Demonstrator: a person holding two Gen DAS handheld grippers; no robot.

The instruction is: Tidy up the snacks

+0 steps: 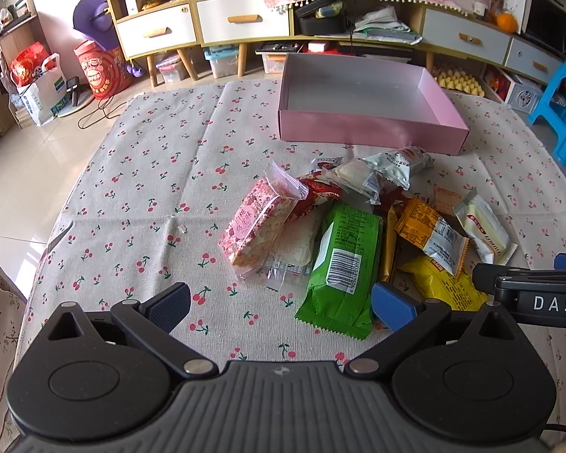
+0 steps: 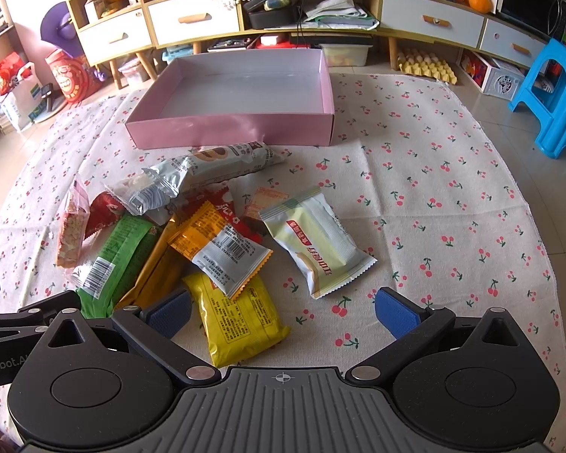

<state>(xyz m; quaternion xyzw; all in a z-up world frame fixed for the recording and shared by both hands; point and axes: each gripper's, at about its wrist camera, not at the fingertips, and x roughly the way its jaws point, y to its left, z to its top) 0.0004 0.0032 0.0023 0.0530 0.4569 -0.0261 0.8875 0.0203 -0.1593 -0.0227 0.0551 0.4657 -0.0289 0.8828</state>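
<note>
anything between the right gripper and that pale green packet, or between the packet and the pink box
Nothing visible blocks the open right gripper from the pale green packet; only bare cloth lies between. Toward the pink box, the silver packet lies left of the straight path.

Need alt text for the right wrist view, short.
The open right gripper hovers over a loose pile of wrapped snacks on a cherry-print cloth, a yellow packet nearest its fingers. An empty pink box sits beyond the pile, with shelves and drawers behind.
</note>
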